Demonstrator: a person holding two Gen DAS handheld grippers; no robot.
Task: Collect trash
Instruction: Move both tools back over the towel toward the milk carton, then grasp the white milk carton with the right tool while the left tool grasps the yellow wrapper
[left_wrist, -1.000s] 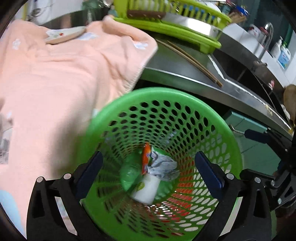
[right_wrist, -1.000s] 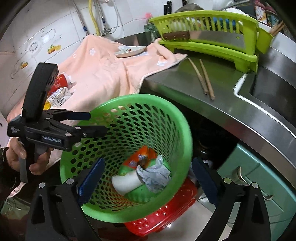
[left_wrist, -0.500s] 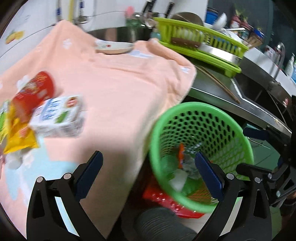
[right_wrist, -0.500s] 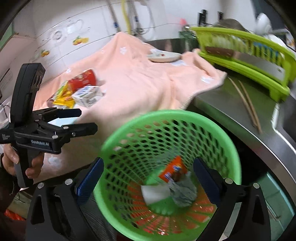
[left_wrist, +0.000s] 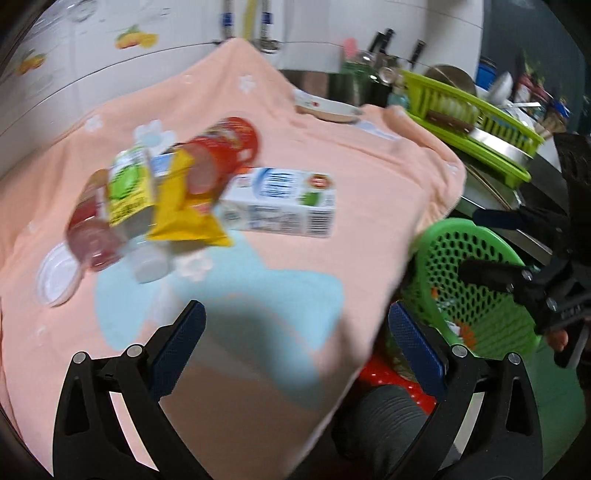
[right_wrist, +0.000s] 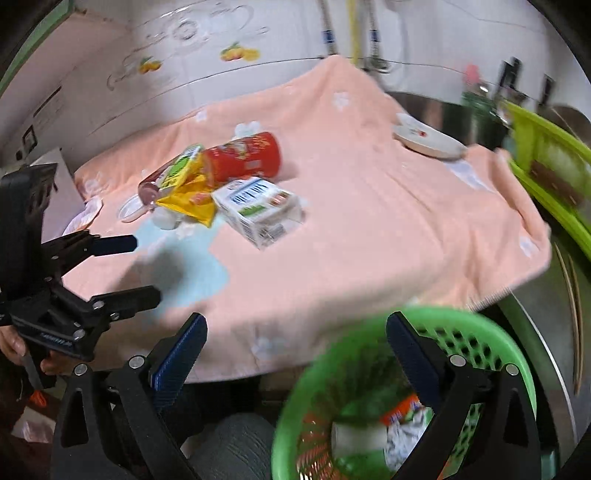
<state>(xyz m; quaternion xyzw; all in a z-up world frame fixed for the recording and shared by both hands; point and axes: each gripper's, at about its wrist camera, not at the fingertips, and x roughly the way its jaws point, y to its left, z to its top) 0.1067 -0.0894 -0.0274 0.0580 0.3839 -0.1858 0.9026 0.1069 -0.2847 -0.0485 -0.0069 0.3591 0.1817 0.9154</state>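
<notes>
Trash lies in a heap on the peach towel (left_wrist: 369, 184): a white milk carton (left_wrist: 280, 206), a red canister (left_wrist: 225, 147), a yellow wrapper (left_wrist: 181, 206), a green-labelled bottle (left_wrist: 125, 184) and a clear lid (left_wrist: 55, 277). The carton (right_wrist: 258, 210) and canister (right_wrist: 243, 157) also show in the right wrist view. The green basket (right_wrist: 487, 354) holds several pieces of trash. My left gripper (left_wrist: 295, 332) is open and empty over the towel's near edge. My right gripper (right_wrist: 295, 347) is open and empty between towel and basket.
A plate (right_wrist: 428, 140) rests at the towel's far end. A green dish rack (left_wrist: 469, 114) stands on the steel counter beyond. A red basket (left_wrist: 373, 373) sits under the green one. Chopsticks (right_wrist: 572, 295) lie on the counter.
Both grippers have swung left and up, away from the basket toward the trash heap on the towel. Both stayed open and empty.
</notes>
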